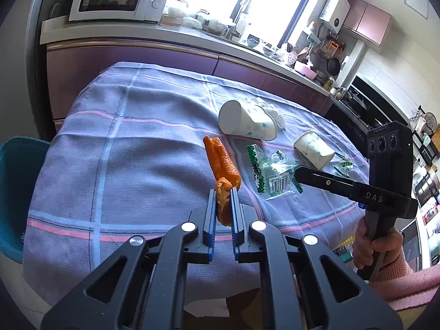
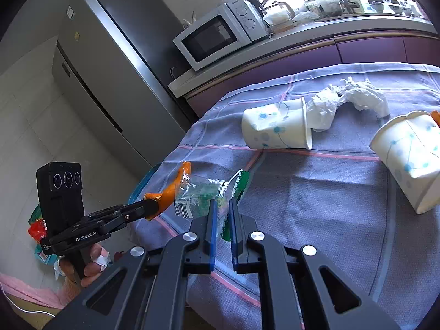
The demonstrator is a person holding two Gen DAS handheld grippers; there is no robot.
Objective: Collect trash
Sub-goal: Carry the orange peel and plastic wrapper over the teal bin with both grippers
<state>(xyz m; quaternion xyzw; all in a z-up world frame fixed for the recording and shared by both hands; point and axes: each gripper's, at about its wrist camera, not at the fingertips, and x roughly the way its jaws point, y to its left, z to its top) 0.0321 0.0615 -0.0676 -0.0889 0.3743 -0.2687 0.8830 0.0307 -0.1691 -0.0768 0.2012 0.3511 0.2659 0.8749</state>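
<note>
Midway, judging by the spread: two paper cups [image 2: 277,126] and crumpled tissue [image 2: 354,95] are still lying on the cloth-covered counter [image 1: 123,151]. Left gripper [image 1: 222,206] is pinching an orange wrapper [image 1: 221,162] tight; right gripper [image 2: 221,214] is clamping a clear green-edged wrapper [image 2: 200,192]. Both are hanging above the counter, not yet binned.

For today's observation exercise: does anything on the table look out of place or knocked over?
Yes. Two paper cups lie on their sides on the tablecloth: one beside a crumpled tissue, the other near the right edge.
</note>
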